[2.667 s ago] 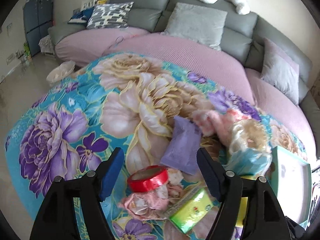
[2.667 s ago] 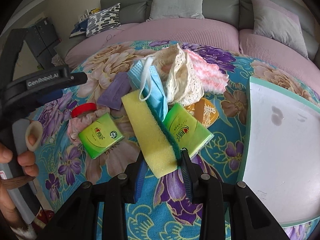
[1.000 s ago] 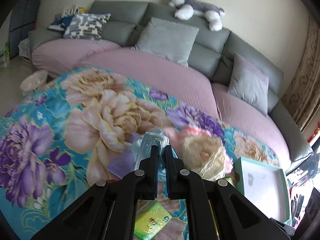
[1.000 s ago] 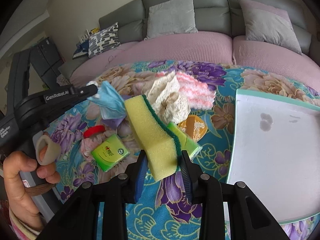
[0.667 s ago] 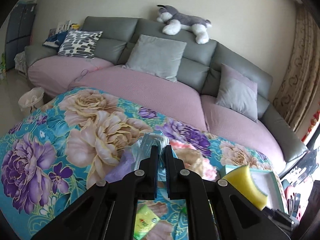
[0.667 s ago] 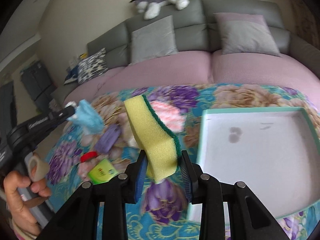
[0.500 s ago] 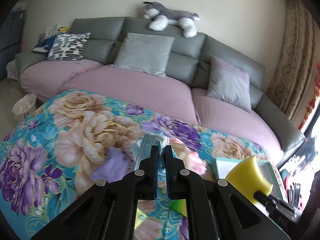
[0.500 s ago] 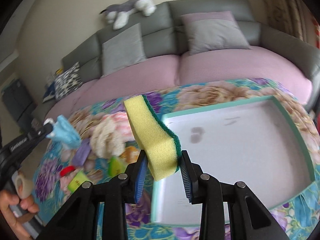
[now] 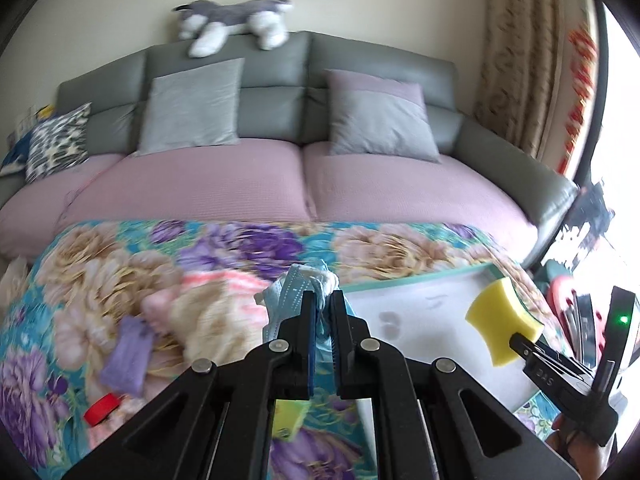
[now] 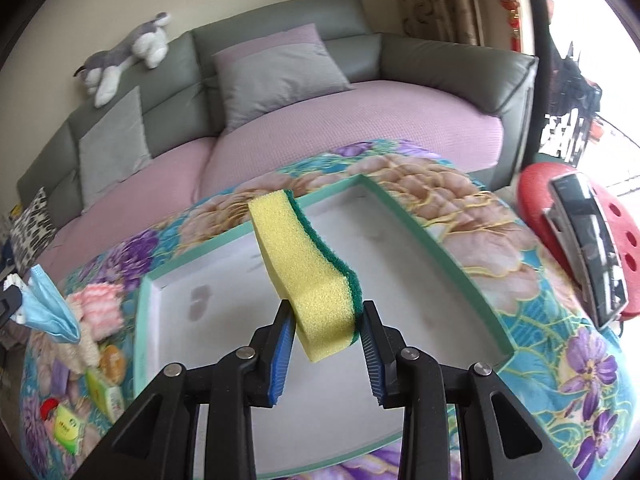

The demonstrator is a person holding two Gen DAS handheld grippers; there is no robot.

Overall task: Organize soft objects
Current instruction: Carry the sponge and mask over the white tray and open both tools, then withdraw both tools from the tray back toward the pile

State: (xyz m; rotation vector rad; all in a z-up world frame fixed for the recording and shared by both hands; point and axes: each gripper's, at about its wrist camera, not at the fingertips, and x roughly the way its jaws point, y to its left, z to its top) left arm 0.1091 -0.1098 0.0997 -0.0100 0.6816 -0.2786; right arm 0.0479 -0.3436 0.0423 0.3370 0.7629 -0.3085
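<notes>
Yellow foam with a dark green scouring layer, the curved kitchen sponge (image 10: 310,276) sits pinched at its lower end between the blue-padded fingers (image 10: 282,350) of the right gripper (image 10: 326,354), which are closed only part way, down to the sponge's thickness; the rest of the sponge sticks out beyond the fingertips and hangs in the air above the white inside of the shallow teal-rimmed rectangular tray (image 10: 440,236). Taking that tray as the landmark, the left gripper (image 9: 323,344) hovers over the flowered turquoise tablecloth (image 9: 120,256) just beside the tray's left rim, its fingers nearly pressed together on a crumpled pale blue disposable face mask (image 9: 298,292), whose bunched fabric bulges out past the fingertips and hangs down on either side of them. In the left wrist view the sponge (image 9: 500,326) shows at the tray's right side, clear of the floor of the tray. Left of the tray, on the cloth, lie a fluffy pink and cream knitted heap (image 9: 208,312), a folded lilac cloth (image 9: 128,356), a red ring of tape (image 9: 102,404) and green tissue packs (image 10: 68,426). Behind the tray stands a grey sofa with mauve seat covers (image 9: 304,184), and a grey and white plush dog (image 9: 232,20) lies on its back.
</notes>
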